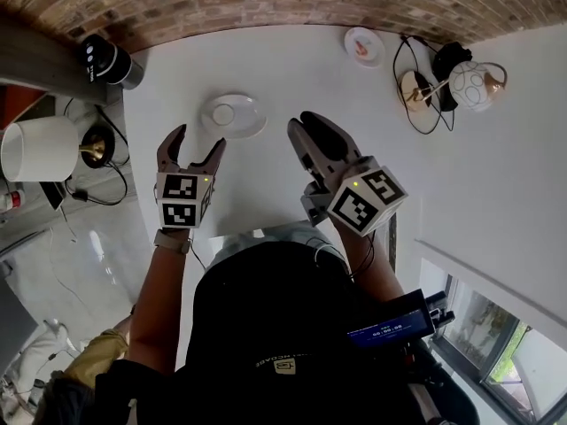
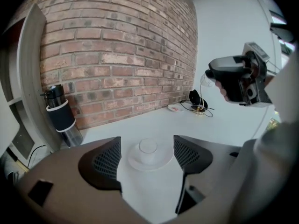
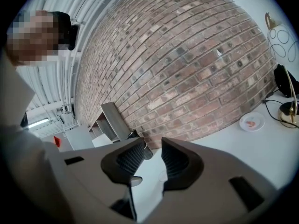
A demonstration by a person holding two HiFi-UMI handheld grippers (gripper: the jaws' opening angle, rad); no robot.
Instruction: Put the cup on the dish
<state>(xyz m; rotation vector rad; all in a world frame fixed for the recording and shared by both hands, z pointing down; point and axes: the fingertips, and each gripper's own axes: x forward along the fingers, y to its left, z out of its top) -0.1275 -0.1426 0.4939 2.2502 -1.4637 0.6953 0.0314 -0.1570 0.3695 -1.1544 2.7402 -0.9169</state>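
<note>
The cup (image 2: 148, 146) is sitting on the dish (image 2: 161, 161); nearer, the left gripper (image 1: 198, 140) and right gripper (image 1: 304, 124) are hovering, jaws spread and empty.

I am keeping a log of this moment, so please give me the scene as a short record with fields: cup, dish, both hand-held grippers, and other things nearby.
cup: small pale round cup, upright, standing on the dish
dish: white round saucer, on the white table
left hand-held gripper: jaws wide apart, empty, short of the saucer
right hand-held gripper: jaws slightly apart, empty
nearby: black and silver bottle at the table's edge by the brick wall
</note>
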